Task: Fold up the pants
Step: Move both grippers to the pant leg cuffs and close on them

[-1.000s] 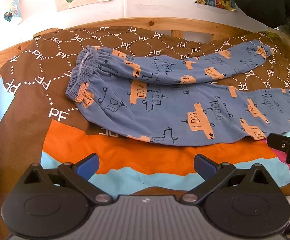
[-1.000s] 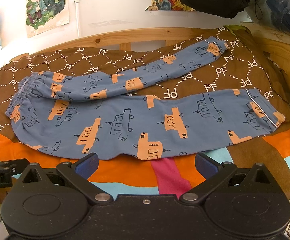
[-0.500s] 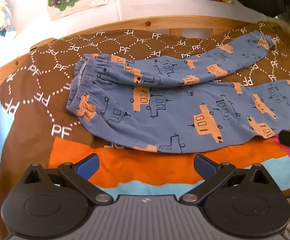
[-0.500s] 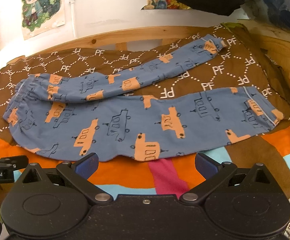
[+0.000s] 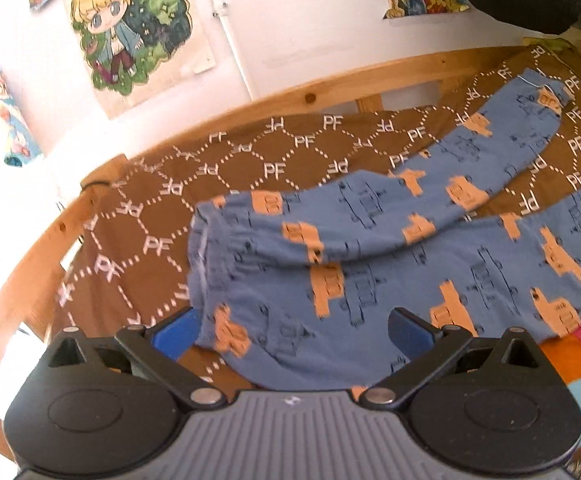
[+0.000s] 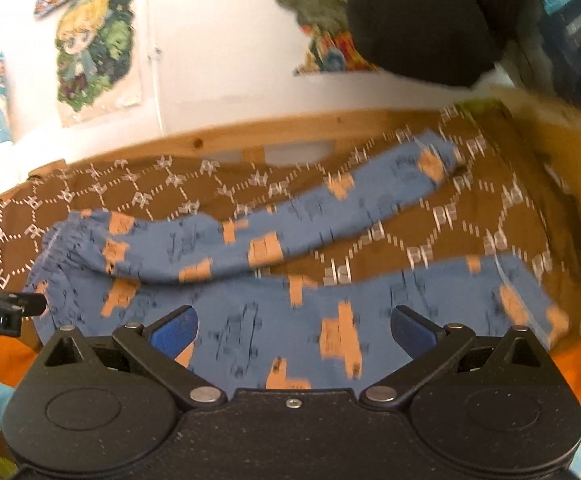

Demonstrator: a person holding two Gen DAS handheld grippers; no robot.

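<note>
- Spread over the whole bed: a brown blanket (image 5: 226, 184) with white dotted hexagons and "PF" letters, running into orange, pink and light-blue bands along the near edge.
- Bounding the blanket at the far side and left: a pale wooden bed frame (image 5: 310, 98), with a slot cut in the rail.
- Lying flat on the blanket, waistband to the left and legs out to the right: the pants (image 5: 370, 280), blue with orange vehicle patches and dark outline drawings.
- Gathered and puckered at the elastic waistband (image 5: 200, 248); far leg angled up toward the back right corner, its cuff (image 5: 546, 98) near the frame; near leg straight along the front, a wedge of brown blanket showing between the two.
- Pinned to the white wall behind: cartoon posters (image 5: 130, 28), and a dark bulky shape at the upper right, too unclear to name.
- Held wide apart and empty over the waist end of the pants: left gripper (image 5: 290, 328), its left blue pad (image 5: 176, 334) just off the fabric edge over brown blanket, the right pad over blue cloth.
- Likewise spread and grasping nothing: right gripper (image 6: 294, 330), above the near leg's middle; view blurred, contact with the cloth not readable.
- No containers anywhere on the bed.
</note>
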